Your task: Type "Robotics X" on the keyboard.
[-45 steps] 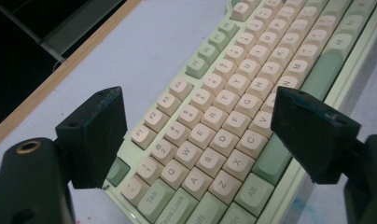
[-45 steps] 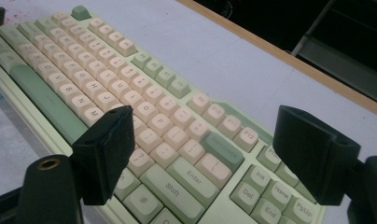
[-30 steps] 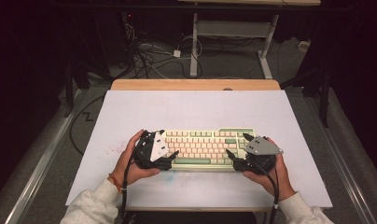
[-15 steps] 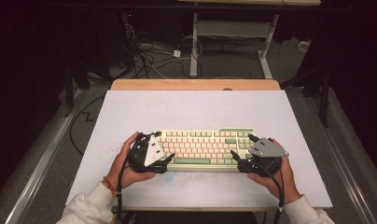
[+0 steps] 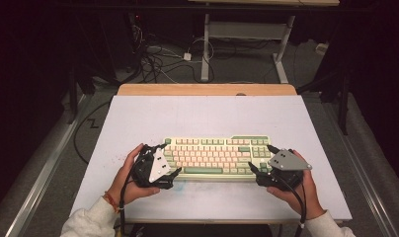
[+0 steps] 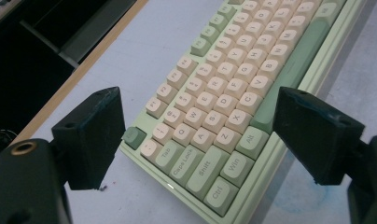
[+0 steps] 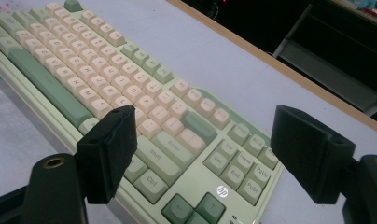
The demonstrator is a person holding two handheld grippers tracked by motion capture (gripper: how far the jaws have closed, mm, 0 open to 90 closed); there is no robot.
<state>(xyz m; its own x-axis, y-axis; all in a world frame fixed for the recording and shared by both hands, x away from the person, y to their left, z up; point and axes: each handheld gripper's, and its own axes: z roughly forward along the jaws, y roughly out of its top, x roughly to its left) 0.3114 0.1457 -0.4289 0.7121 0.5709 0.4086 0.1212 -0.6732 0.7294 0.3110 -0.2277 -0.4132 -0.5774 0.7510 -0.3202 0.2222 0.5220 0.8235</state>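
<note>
My left hand-held gripper sits at the keyboard's left end and my right hand-held gripper at its right end, both with jaws spread wide around the corners and gripping nothing. The keyboard lies square on the near half of the white table, with a strip of bare surface between it and the near edge and plenty of open room beyond it up to the wooden far edge. Since a second ago both grippers have slid a little toward me and outward, while the keyboard has stayed put.
</note>
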